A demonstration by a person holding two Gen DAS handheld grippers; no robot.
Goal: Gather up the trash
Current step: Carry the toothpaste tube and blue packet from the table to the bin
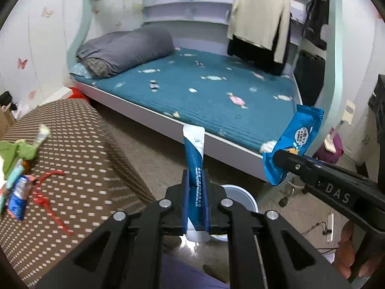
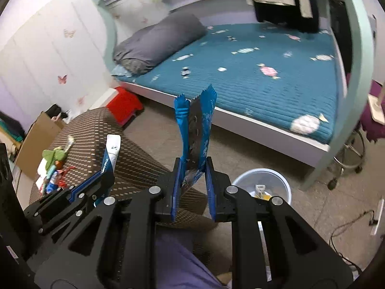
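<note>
My left gripper [image 1: 195,175] is shut on a blue and white stick sachet [image 1: 194,154], held upright above the floor; it also shows in the right wrist view [image 2: 111,153]. My right gripper [image 2: 192,166] is shut on a blue snack wrapper [image 2: 196,130], also seen in the left wrist view [image 1: 292,144]. A white trash bin [image 2: 262,180] with some trash inside stands on the floor below and to the right; its rim [image 1: 240,192] shows behind the left fingers. More wrappers and a red string [image 1: 19,168] lie on the brown dotted stool [image 1: 79,168].
A bed with a teal quilt [image 1: 204,89] and a grey rolled duvet [image 1: 125,48] fills the back. Clothes [image 1: 262,21] hang at the right. A red stool [image 2: 124,106], a cardboard box [image 2: 36,142], a wheeled stool [image 2: 349,154] and floor cables [image 2: 349,224] surround me.
</note>
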